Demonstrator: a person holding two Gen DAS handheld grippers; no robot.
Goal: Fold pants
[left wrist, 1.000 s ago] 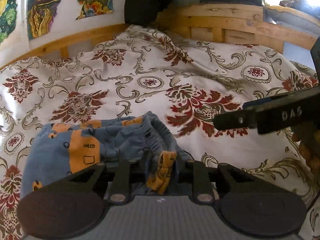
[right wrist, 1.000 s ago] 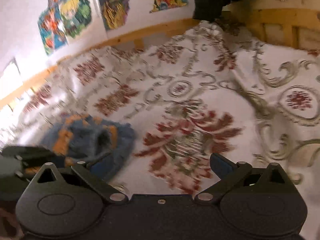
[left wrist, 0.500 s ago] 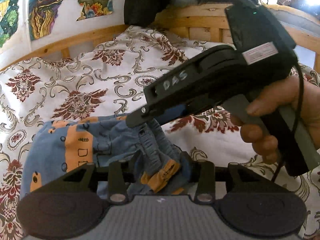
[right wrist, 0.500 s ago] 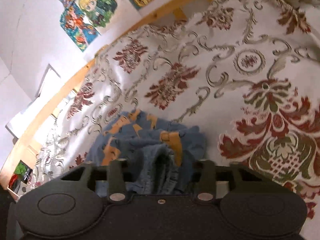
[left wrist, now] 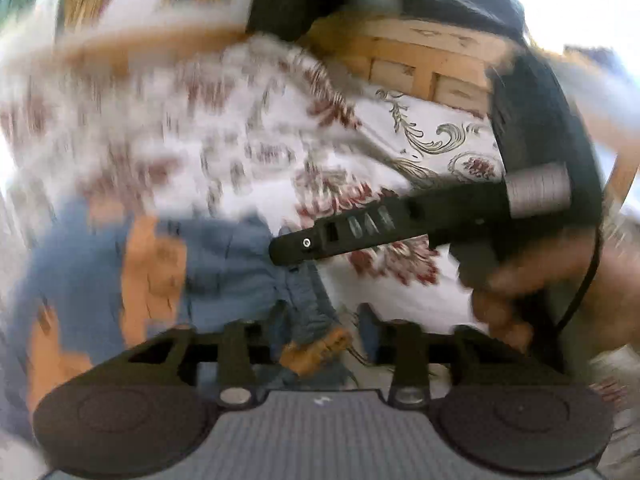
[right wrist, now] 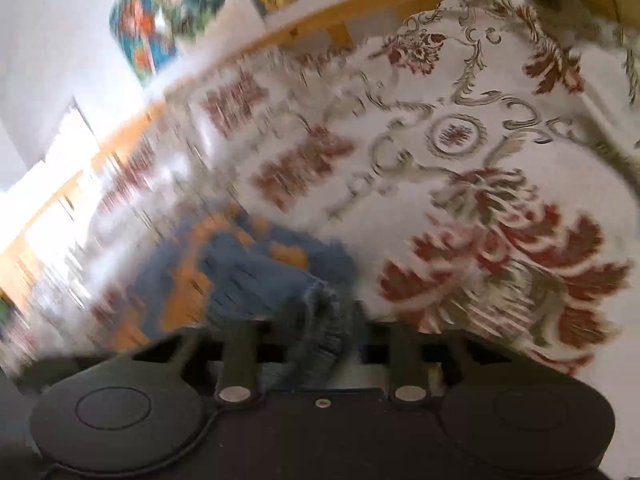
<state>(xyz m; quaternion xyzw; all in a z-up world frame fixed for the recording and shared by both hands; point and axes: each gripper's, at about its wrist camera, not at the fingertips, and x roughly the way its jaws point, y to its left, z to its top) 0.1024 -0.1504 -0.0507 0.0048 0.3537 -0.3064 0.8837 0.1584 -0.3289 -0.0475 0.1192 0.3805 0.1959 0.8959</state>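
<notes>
1. Nearest the left wrist lens, the left tongs [left wrist: 316, 340] were closed on a bunched fold of the pants [left wrist: 224, 264], an orange cuff or tab dangling between the fingers.
2. The right tongs [right wrist: 320, 340] likewise pinched a gathered, elastic-looking edge of the pants [right wrist: 248, 272], which trailed onto the bed [right wrist: 500, 152].
3. Risk, as I judged it: both grips held crumpled fabric, so a pull could slip or drag several layers and leave the pants twisted instead of flat.
4. Only the left view showed the right tongs [left wrist: 296, 246] side-on, with a hand [left wrist: 532, 292] on the handle, and the wooden headboard [left wrist: 432, 72] beyond; only the right view showed the wall posters [right wrist: 168, 12]. Both were motion-blurred.
</notes>
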